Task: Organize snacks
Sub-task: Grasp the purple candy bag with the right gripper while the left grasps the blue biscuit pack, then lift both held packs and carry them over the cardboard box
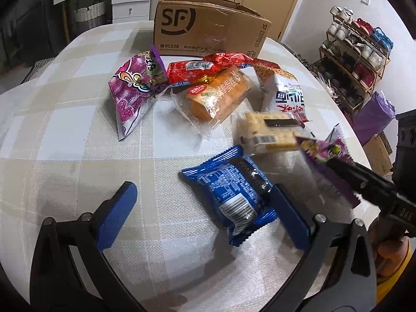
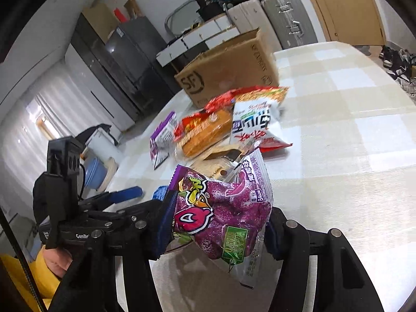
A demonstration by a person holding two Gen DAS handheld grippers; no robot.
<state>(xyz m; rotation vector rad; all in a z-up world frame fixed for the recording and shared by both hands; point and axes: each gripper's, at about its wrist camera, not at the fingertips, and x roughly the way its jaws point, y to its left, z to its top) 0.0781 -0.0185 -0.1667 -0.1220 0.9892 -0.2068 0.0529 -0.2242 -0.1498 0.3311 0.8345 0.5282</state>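
Observation:
My right gripper [image 2: 218, 230] is shut on a purple grape gummy packet [image 2: 221, 215], held above the checked tablecloth [image 2: 338, 156]. In the left wrist view that packet [image 1: 325, 153] hangs at the right, in the right gripper [image 1: 364, 184]. My left gripper [image 1: 202, 189] stands open low over the table. A blue snack packet [image 1: 231, 197] lies between its blue fingers [image 1: 117, 215], touching only the right one. Behind lie a second purple packet [image 1: 132, 88], a red packet [image 1: 192, 70], an orange cake [image 1: 218, 96], a white-and-red packet [image 1: 283, 93] and a cracker sandwich [image 1: 270, 132].
An open SF cardboard box [image 1: 208, 28] stands at the table's far edge, behind the snack pile. A shoe rack [image 1: 356, 59] and a purple bag [image 1: 374, 119] are beyond the table's right edge. Drawers and suitcases [image 2: 288, 18] line the back wall.

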